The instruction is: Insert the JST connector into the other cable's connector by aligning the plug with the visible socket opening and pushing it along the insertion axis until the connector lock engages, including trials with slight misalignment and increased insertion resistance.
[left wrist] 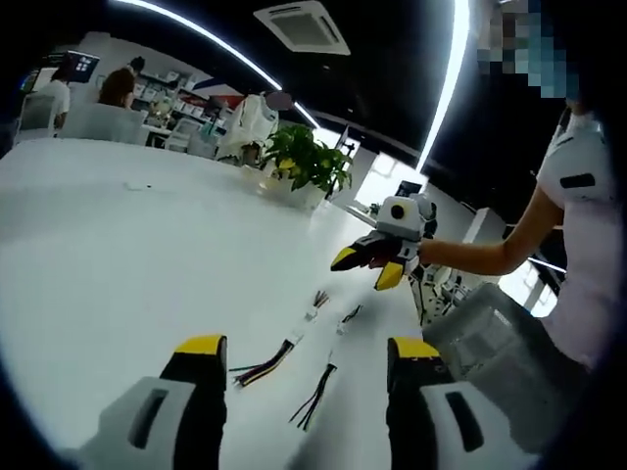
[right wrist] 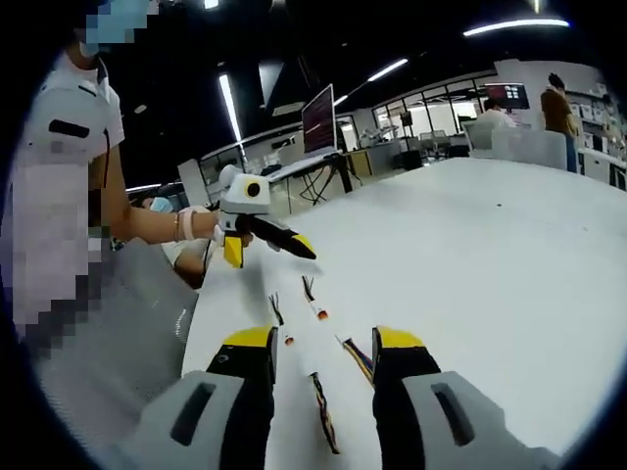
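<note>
Two short cables lie loose on the white table (left wrist: pixel 118 255). One has multi-coloured wires (left wrist: pixel 266 365) and a white connector (left wrist: pixel 295 338). The other, a black-wired cable (left wrist: pixel 315 394), runs beside it to a small connector (left wrist: pixel 348 315). My left gripper (left wrist: pixel 307 347) hovers open just short of them, nothing between its yellow tips. My right gripper (left wrist: pixel 365 268) hangs open above the cables' far ends, held in a hand. In the right gripper view, the right gripper (right wrist: pixel 323 338) is open over the cables (right wrist: pixel 318 311), with the left gripper (right wrist: pixel 269 251) open beyond them.
The person in a white shirt (left wrist: pixel 588 225) is at the table's edge beside the cables. A potted plant (left wrist: pixel 306 162) stands at the far end of the table. Desks with a monitor (right wrist: pixel 318 117) and seated people (right wrist: pixel 558 98) are in the background.
</note>
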Motion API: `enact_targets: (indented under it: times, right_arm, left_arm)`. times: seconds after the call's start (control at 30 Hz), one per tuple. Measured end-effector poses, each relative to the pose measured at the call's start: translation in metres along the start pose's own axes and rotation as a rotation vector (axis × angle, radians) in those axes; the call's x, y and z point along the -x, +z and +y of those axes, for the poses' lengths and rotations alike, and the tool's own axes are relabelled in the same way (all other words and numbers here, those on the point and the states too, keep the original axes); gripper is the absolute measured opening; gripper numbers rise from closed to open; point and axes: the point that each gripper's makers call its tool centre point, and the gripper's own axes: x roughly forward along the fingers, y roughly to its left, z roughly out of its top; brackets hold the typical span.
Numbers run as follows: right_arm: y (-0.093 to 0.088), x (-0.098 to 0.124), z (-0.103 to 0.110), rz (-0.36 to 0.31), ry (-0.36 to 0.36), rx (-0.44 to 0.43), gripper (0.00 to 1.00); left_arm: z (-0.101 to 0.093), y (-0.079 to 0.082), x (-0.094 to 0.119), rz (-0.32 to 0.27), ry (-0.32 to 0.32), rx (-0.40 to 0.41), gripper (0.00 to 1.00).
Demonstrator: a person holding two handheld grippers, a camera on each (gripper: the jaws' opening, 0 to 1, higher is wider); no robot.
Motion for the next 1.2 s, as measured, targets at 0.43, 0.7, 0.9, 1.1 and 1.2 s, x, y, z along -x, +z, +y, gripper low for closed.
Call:
enact_targets:
  times: [0.43,0.7,0.9,1.1,1.2]
  right_arm:
    - [-0.010,-0.011,-0.004,0.030,0.041,0.020,0.30]
    - [-0.021,-0.016,-0.019,0.063,0.036,0.059,0.23]
    - [-0.018,-0.018,-0.023,0.034,0.055,0.047,0.21]
    - [-0.021,-0.020,-0.022,0.044,0.074,0.082,0.20]
    - [-0.022,-0.022,-0.023,0.044,0.079,0.102,0.21]
  left_arm:
    - [0.001,-0.003,-0.015,-0.001,-0.037,-0.019,0.65]
    - [0.004,-0.004,-0.018,0.007,-0.037,-0.053,0.58]
    - [0.008,-0.001,-0.019,0.013,-0.036,-0.081,0.53]
    - [0.008,-0.002,-0.026,0.017,-0.047,-0.104,0.45]
    - [0.007,-0.003,-0.033,0.030,-0.054,-0.116,0.48]
